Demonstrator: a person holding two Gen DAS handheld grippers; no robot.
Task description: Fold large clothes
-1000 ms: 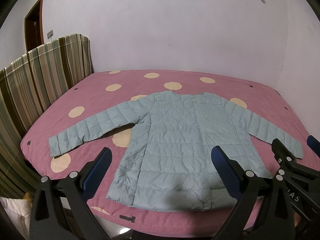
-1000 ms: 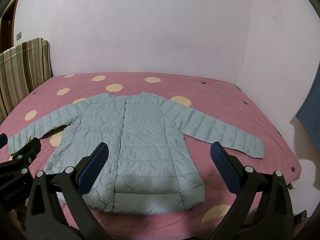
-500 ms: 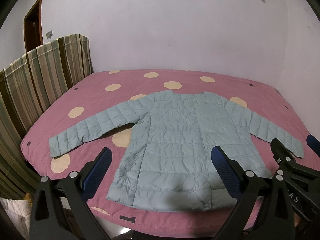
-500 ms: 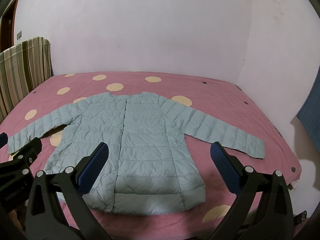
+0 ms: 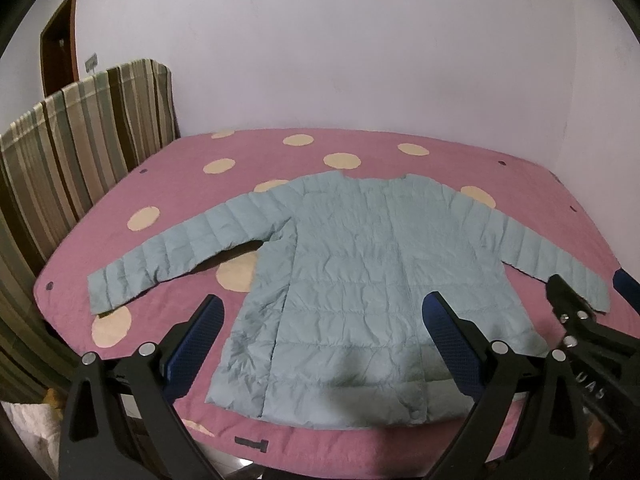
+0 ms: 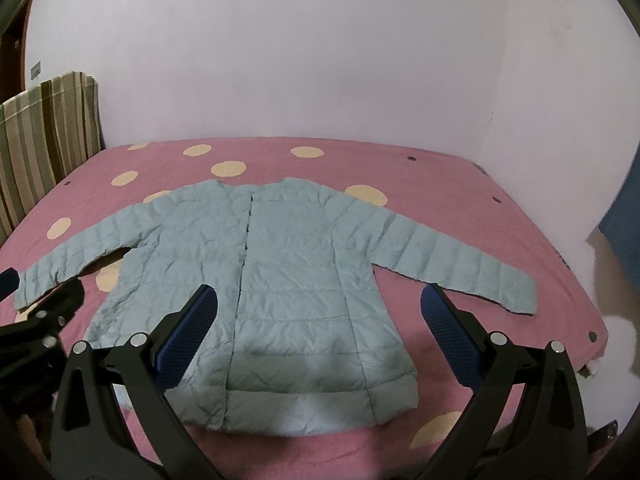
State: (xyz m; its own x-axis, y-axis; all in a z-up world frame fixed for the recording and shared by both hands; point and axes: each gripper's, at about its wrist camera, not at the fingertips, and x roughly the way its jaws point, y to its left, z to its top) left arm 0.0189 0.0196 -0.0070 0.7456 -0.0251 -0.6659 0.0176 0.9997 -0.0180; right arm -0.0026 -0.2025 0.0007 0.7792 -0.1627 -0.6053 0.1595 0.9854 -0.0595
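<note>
A pale blue quilted jacket point(image 5: 360, 280) point(image 6: 272, 280) lies flat on a pink bed, front up, hem toward me, both sleeves spread out to the sides. My left gripper point(image 5: 320, 344) hovers open above the hem's near edge, nothing between its blue pads. My right gripper point(image 6: 318, 336) is likewise open over the hem, holding nothing. Each gripper shows at the edge of the other's view: the right gripper point(image 5: 580, 320) by the right cuff, the left gripper point(image 6: 40, 320) by the left cuff.
The pink bedspread point(image 5: 400, 152) point(image 6: 460, 184) with cream dots fills both views. A striped headboard cover point(image 5: 80, 140) stands at the left. White walls close the back and right. A door point(image 5: 58, 44) is at far left. Something dark blue point(image 6: 624, 220) hangs at the right.
Both views have shifted only slightly; the jacket lies as before and both grippers stay open.
</note>
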